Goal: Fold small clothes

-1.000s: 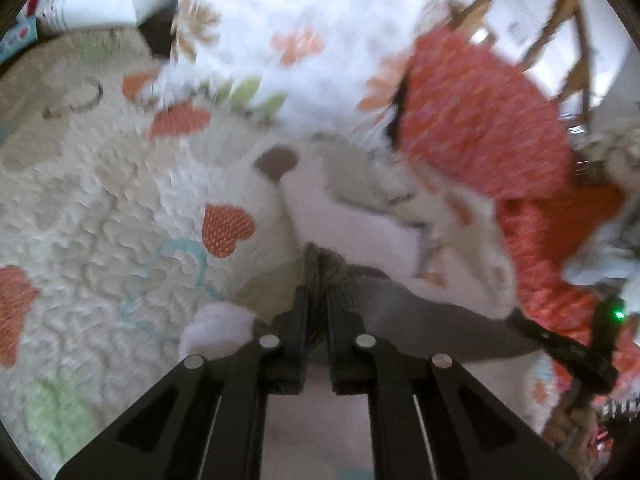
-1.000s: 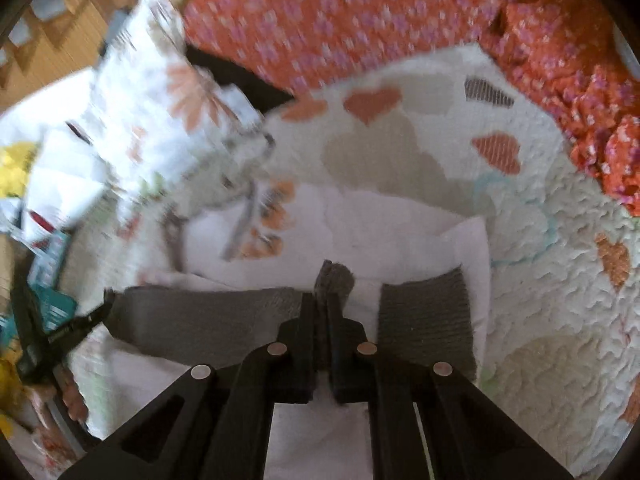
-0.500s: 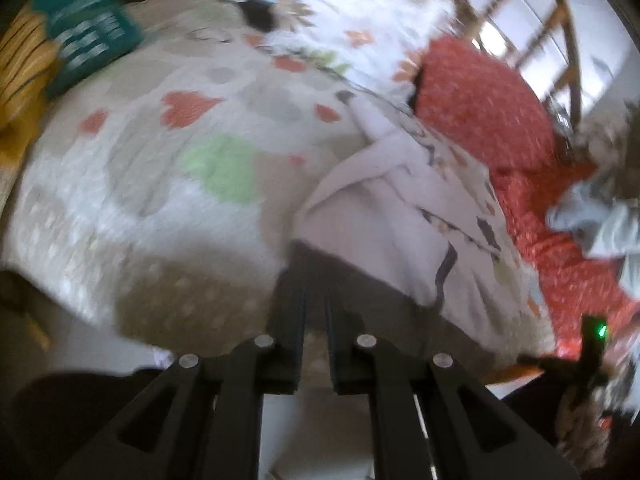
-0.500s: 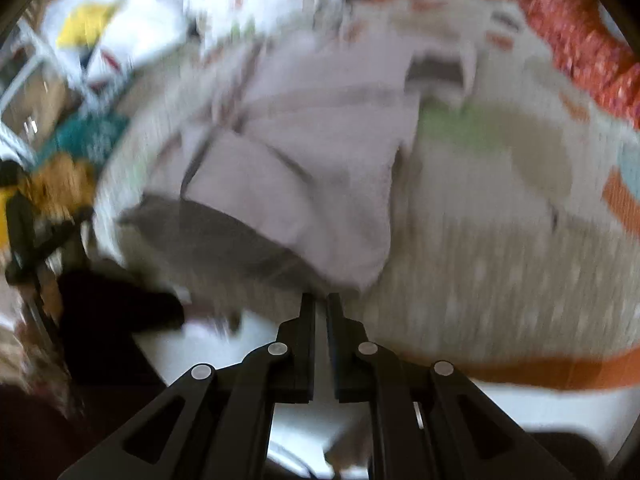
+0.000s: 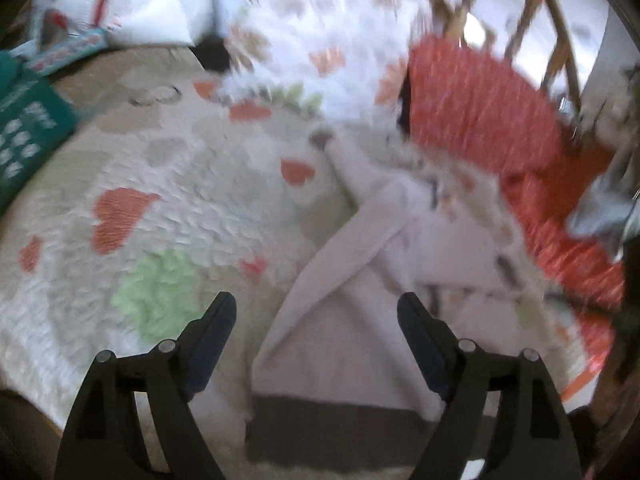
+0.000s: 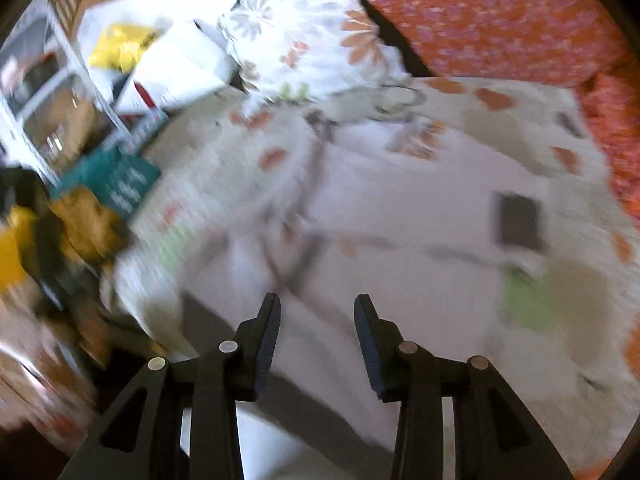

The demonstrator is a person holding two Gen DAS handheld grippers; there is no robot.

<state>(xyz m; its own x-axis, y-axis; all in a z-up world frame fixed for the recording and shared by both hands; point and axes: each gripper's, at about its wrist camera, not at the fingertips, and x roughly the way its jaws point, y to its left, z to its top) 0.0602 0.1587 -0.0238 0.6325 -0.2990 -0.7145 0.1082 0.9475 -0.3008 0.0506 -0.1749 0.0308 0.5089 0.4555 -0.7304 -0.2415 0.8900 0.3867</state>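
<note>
Though both views are smeared by motion, no brand, label or writing can be read anywhere; the teal item (image 5: 24, 136) at the far left carries only rows of white marks, too blurred to tell as letters. On the quilt (image 5: 168, 216), which is pale with orange hearts and a green patch, lies the garment (image 5: 352, 320), a pale pinkish-white piece with a dark grey band along its near edge. In the left wrist view its long axis runs from that band, close to the camera, away toward the far right, narrowing as it nears the orange cushion (image 5: 480, 112). In the right wrist view the garment (image 6: 400, 232) spreads wide across the middle of the quilt (image 6: 576, 304), with a dark grey rectangle, perhaps a cuff or pocket, toward the right. The left gripper (image 5: 316, 308) has its jaws spread wide and opening, the cloth lying beneath the gap with neither finger pressing on it. The right gripper (image 6: 317, 308) is spread less far, its jaws also opening, hanging above the garment's near part without pinching it. A floral pillow (image 6: 304, 36) lies at the far edge beside the orange cushion (image 6: 492, 20).
</note>
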